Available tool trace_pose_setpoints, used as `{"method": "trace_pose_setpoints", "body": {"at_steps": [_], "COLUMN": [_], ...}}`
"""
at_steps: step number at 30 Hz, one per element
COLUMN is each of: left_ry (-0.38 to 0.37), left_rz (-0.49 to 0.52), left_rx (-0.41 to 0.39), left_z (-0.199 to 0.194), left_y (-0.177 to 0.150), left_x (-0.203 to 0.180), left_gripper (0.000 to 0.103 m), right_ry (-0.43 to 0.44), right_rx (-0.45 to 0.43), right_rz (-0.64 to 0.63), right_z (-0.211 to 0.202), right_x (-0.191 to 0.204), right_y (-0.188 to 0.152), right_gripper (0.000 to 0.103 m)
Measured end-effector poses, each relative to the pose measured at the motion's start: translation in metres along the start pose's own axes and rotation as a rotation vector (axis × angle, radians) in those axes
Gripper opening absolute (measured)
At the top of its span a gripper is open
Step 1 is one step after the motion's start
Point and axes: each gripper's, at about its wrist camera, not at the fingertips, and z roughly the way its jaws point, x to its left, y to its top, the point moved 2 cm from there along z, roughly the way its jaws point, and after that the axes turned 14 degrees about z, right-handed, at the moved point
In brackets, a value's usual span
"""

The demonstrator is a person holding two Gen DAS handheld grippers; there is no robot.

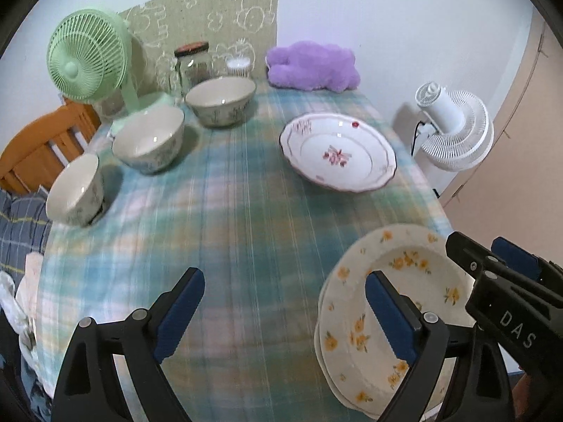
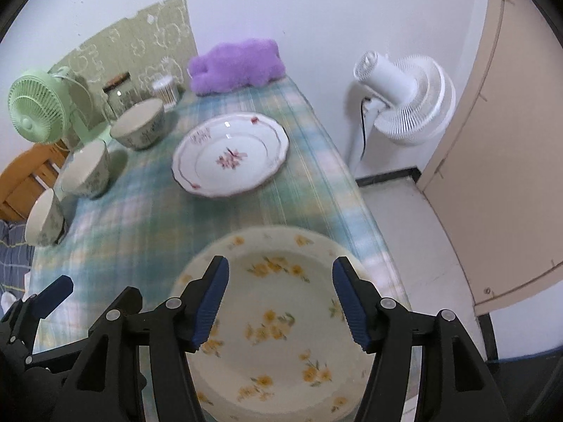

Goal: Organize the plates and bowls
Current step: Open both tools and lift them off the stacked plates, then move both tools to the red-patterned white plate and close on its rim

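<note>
Two yellow-flowered plates [image 2: 281,320] sit stacked at the near right edge of the table [image 1: 228,211], one inside the other. The right gripper [image 2: 279,304] hangs just above them with its jaws about half open and nothing between the pads; they are clear of the plate rim. The left gripper [image 1: 281,313] is beside it, over the cloth to the left of the stack, jaws wide apart and empty.

The pink-flowered plate [image 1: 337,151] lies alone farther back on the right. Three bowls sit apart in a line along the left side: a near bowl [image 1: 75,190], a middle bowl [image 1: 149,140] and a far bowl [image 1: 221,100].

By my reading, a plate has just been set on the stack and the hands are free again. The next move probably calls for reaching to the far right, gripping the pink plate by its rim and bringing it to the stack, or nesting the bowls.
</note>
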Motion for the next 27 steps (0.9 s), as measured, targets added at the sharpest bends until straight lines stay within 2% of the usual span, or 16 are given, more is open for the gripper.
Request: {"method": "trace_pose_setpoints", "body": {"at_steps": [5, 10, 15, 21, 27], "left_ry": [0.015, 0.036, 0.069, 0.085, 0.097], "left_rz": [-0.006, -0.013, -0.038, -0.065, -0.066], "left_rx": [-0.034, -0.055, -0.062, -0.02, 0.009], "left_z": [0.0, 0.017, 0.044, 0.086, 0.128], "left_y": [0.024, 0.057, 0.086, 0.117, 0.13], "left_x": [0.009, 0.015, 0.017, 0.01, 0.008], "left_gripper": [0.094, 0.093, 0.092, 0.089, 0.088], "right_ry": [0.011, 0.036, 0.059, 0.06, 0.038], "right_rx": [-0.034, -0.048, -0.049, -0.044, -0.015], "right_rz": [0.012, 0.016, -0.004, -0.022, -0.006], "right_z": [-0.003, 0.011, 0.043, 0.083, 0.129], "right_x": [0.014, 0.023, 0.033, 0.041, 0.035], "right_y": [0.021, 0.052, 0.088, 0.118, 0.137], "right_gripper": [0.065, 0.065, 0.065, 0.065, 0.065]}}
